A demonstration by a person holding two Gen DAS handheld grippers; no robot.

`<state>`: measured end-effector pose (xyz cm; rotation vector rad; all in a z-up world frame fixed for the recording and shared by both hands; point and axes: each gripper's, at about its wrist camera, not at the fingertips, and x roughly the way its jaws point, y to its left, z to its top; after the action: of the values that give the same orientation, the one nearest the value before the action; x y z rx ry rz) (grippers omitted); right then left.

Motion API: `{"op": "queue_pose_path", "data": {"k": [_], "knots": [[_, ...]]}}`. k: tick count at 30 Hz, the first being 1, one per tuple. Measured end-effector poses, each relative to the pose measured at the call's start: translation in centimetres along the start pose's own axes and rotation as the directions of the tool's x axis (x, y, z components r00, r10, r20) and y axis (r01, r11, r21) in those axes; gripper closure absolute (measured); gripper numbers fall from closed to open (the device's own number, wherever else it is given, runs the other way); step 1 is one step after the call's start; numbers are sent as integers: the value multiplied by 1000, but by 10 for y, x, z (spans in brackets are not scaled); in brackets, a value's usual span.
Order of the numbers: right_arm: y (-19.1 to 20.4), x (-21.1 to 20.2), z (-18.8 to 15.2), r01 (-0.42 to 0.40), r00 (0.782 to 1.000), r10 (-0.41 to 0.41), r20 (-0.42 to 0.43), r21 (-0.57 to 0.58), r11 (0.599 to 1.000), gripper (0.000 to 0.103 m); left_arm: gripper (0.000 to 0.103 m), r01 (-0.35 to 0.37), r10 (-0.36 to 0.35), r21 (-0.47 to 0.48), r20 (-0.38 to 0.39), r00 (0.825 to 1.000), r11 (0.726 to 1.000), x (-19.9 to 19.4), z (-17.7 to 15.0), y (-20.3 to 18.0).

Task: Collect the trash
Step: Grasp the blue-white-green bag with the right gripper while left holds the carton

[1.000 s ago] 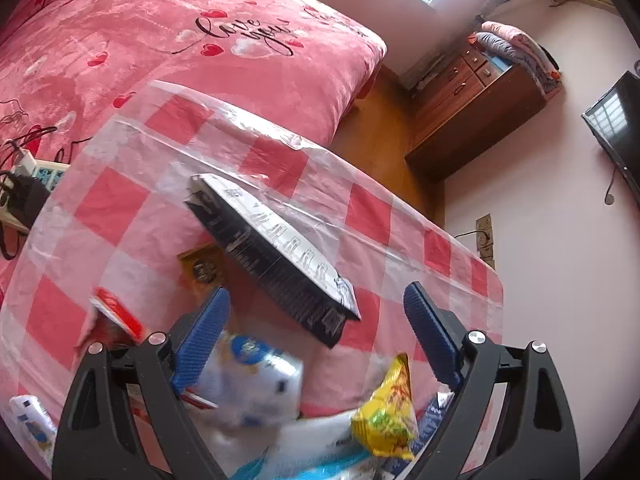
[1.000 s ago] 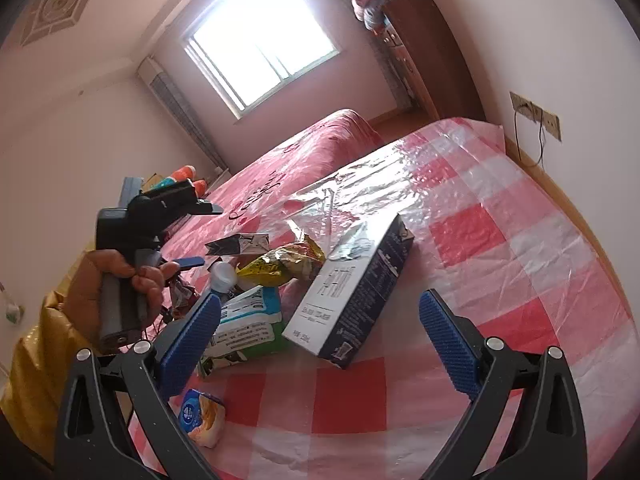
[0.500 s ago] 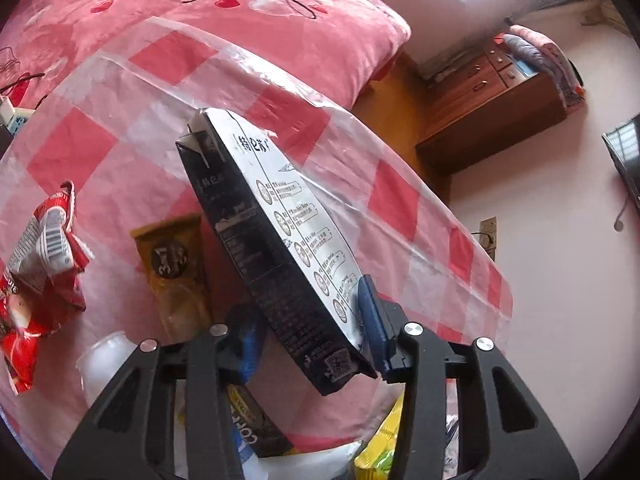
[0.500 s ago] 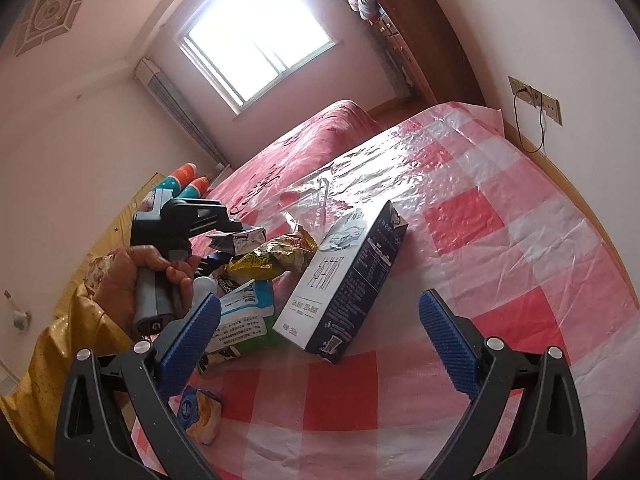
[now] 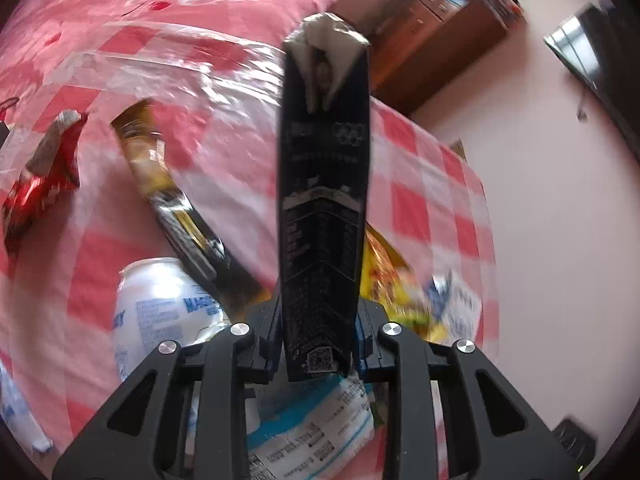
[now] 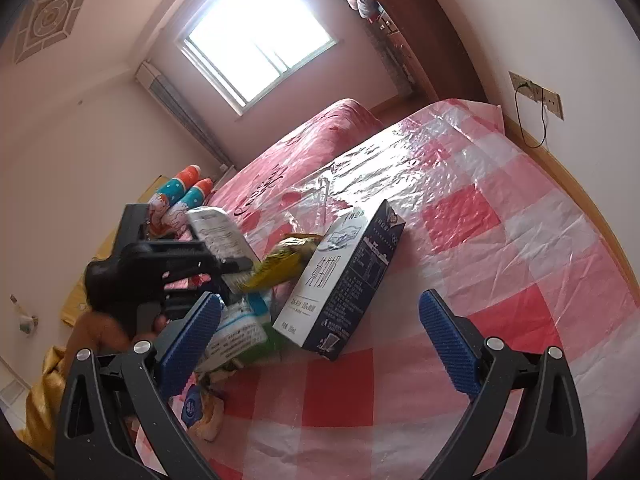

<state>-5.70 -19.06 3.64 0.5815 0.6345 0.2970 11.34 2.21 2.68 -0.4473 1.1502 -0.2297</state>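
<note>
A small dark carton (image 5: 324, 208) with a folded white top stands upright between the jaws of my left gripper (image 5: 318, 332). The jaws are closing and both pads press on it. From the right wrist view the same carton (image 6: 220, 232) shows its white face, lifted off the table in the left gripper (image 6: 240, 266). More trash lies below: a white bottle (image 5: 160, 300), a gold-black sachet (image 5: 176, 200), a red wrapper (image 5: 36, 184) and a yellow snack bag (image 6: 288, 264). A large blue-white milk box (image 6: 344, 280) lies ahead of my right gripper (image 6: 320, 300), which is open and holds nothing.
A pink checked plastic cloth (image 6: 500, 240) covers the table. A pink bed (image 5: 160, 8) lies beyond it, a wooden dresser (image 5: 440, 40) by the far wall. A wall socket with a cable (image 6: 536, 96) is at the right. A person's hand (image 6: 104, 328) holds the left gripper.
The left gripper moved in over the small carton, its jaws closed from wide open onto it, and the carton now stands upright in them. The right gripper barely moved.
</note>
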Motion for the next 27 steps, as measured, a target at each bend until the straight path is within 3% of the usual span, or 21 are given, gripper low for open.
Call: {"op": "queue_pose_path", "data": {"k": [6, 12, 19, 24, 27], "knots": [[4, 3, -4, -41, 999, 41, -36, 2, 999, 5, 75, 50, -49, 59, -13, 999, 997, -13, -30, -10], [16, 14, -12, -80, 990, 74, -119, -45, 996, 5, 75, 59, -65, 97, 57, 996, 993, -44, -45, -6], [47, 31, -34, -166, 962, 131, -239, -132, 977, 6, 75, 50, -64, 109, 133, 989, 993, -73, -62, 4], [56, 44, -45, -192, 942, 147, -302, -126, 973, 19, 75, 56, -71, 98, 164, 984, 994, -98, -78, 20], [61, 47, -46, -200, 938, 150, -312, -134, 971, 20, 75, 54, -67, 77, 177, 982, 996, -110, -89, 33]]}}
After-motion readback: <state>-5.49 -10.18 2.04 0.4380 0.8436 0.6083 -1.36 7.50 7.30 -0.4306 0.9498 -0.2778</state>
